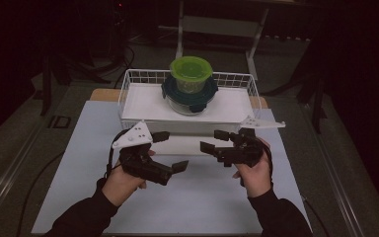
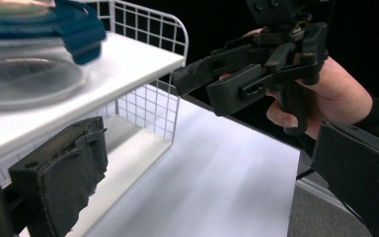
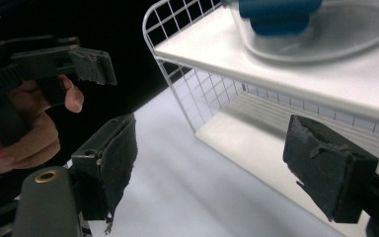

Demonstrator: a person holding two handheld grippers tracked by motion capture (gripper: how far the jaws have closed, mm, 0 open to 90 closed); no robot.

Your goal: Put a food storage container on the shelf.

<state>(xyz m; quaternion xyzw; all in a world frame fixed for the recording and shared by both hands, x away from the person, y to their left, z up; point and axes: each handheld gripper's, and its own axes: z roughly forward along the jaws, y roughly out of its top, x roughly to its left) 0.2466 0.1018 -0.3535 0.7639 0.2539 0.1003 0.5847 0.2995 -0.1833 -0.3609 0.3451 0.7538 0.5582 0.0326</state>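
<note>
A round glass container with a dark blue clip lid (image 1: 189, 95) stands on the white shelf (image 1: 143, 106) of a wire rack (image 1: 126, 88). A smaller green-lidded container (image 1: 191, 73) is stacked on it. My left gripper (image 1: 171, 150) is held open in front of the rack at the left, empty, and its own view shows its pads (image 2: 61, 180) spread wide. My right gripper (image 1: 213, 140) faces it from the right, open and empty, with its pads (image 3: 328, 165) apart. Both are below and in front of the shelf. The glass container (image 2: 24, 74) (image 3: 325, 34) appears blurred at the top of both gripper views.
The rack sits at the back of a white mat (image 1: 177, 207) on the table. Its lower shelf (image 3: 256, 143) lies open under the upper one. Dark floor, table legs and cables surround the table. The right gripper (image 2: 200, 91) crosses the left gripper view.
</note>
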